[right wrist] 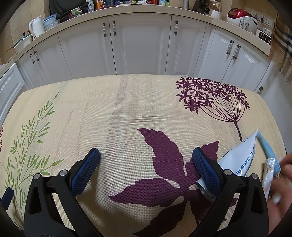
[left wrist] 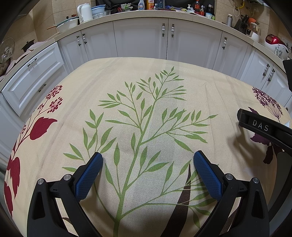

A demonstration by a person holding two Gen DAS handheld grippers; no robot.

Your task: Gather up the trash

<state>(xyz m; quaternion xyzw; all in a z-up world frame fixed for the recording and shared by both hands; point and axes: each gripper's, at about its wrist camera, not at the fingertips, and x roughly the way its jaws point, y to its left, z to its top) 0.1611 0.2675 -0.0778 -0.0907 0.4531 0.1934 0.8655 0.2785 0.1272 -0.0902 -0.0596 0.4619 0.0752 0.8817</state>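
Left gripper (left wrist: 148, 164): two blue textured pads, jaws spread wide, nothing between them. It sits low over the cream woven tablecloth (left wrist: 182, 73), above the green leafy-branch print (left wrist: 146, 116). Red flower print (left wrist: 43, 125) is on the cloth's left edge.

Right gripper (right wrist: 146, 158): same build, two blue pads, jaws wide apart, empty. It hangs over the dark purple leaf print (right wrist: 164, 164). One of its black fingers, lettered "DAS", shows at the right edge of the left wrist view.

Trash, right wrist view only:
- 1 white plastic wrapper with blue printed text and a recycling mark (right wrist: 240, 156), lying flat on the cloth, just beside and partly behind the right gripper's right finger. Not between the pads.
- 1 light blue curved strip (right wrist: 266, 147), just right of the wrapper; can't tell if it's separate or part of it.
- 1 crumpled pale wrapper (right wrist: 270, 173) at the right edge, next to a blurred bare hand (right wrist: 284, 164). Contact looks likely, too blurred to confirm.

Purple dandelion-head print (right wrist: 213, 98) sits beyond the trash, toward the far table edge.

Background: white cabinet doors (left wrist: 140, 38) under a speckled beige countertop (left wrist: 146, 13), cluttered. Countable there: 1 white electric kettle (left wrist: 84, 12), 1 red-and-white rice cooker (right wrist: 240, 17). Bottles too small to count.
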